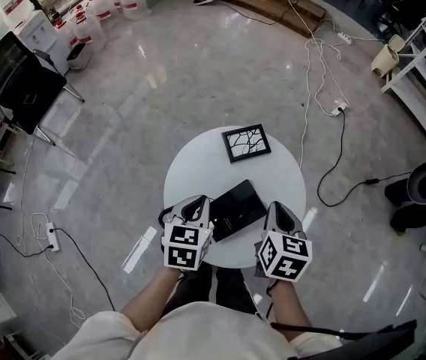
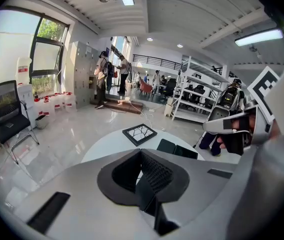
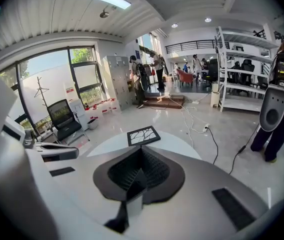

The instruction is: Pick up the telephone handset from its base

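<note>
White round table (image 1: 198, 167) on a pale, glossy stone floor (image 1: 198, 73) – that is where everything sits. Close to its near edge lies the black telephone (image 1: 237, 207), flat and slightly askew; from above it reads as one dark slab, and which part of it is the handset I can't make out. Farther across the tabletop, apart from the phone, lies a black picture frame (image 1: 246, 142) with a white cracked pattern.

The person stands right at the table with a tool in each hand. The left gripper (image 1: 196, 205) hangs over the phone's left end and points down at a slant; its jaws are pressed together with nothing between them. The right gripper (image 1: 280, 210) is just beside the phone's right end, tilted the same way – its jaws are also closed and empty. Neither one has hold of the phone.

Off to the side stands a black office chair (image 1: 18, 81), and white cables (image 1: 319, 81) trail over the floor.
</note>
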Tool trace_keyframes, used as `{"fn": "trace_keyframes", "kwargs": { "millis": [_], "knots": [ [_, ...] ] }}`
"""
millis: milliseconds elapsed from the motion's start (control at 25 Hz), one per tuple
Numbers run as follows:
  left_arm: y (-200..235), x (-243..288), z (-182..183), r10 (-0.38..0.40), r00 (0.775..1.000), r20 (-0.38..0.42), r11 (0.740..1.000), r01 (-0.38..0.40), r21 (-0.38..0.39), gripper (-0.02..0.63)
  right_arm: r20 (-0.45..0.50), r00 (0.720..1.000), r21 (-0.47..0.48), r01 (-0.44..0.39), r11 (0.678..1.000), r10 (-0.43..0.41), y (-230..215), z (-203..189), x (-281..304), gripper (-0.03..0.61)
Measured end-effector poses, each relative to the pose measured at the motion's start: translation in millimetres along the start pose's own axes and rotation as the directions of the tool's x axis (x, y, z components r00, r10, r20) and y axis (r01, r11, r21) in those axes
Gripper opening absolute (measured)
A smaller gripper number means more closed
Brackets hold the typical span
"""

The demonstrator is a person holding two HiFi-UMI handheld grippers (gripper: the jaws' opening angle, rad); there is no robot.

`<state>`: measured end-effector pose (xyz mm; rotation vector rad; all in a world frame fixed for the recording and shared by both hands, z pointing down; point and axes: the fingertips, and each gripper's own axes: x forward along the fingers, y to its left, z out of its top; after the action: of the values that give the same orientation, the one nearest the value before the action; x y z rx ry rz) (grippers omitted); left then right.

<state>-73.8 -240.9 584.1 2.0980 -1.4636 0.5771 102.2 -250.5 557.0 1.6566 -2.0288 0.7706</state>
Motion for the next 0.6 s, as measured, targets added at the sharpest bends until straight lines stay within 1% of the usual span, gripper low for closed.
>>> {"fn": "trace_keyframes", "kwargs": {
  "millis": [160,240,360,600],
  "knots": [
    [-4.2,4.8,-12.4,-0.019,0.999,-0.026,1.0,0.019,0.009,0.017,-0.021,1.0,0.007,0.005,1.0,-0.005,-1.0,-10.3,3.8,0.025],
    [-6.8,6.3,-17.7,-0.046,0.998,-0.047,0.999,0.046,0.008,0.017,-0.026,1.0,0.009,0.007,1.0,-0.007,-0.4,-12.7,3.9,0.025],
    [-11.0,10.7,-26.4,-0.1,0.99,-0.097,0.995,0.102,0.009,0.018,-0.027,1.0,0.01,0.012,1.0,-0.011,-1.9,-13.2,3.3,0.025],
    [-13.0,22.1,-32.2,-0.155,0.977,-0.145,0.986,0.162,0.037,0.02,-0.034,0.999,0.021,0.033,0.999,-0.032,-12.0,-16.5,1.2,0.025]
  ]
}}
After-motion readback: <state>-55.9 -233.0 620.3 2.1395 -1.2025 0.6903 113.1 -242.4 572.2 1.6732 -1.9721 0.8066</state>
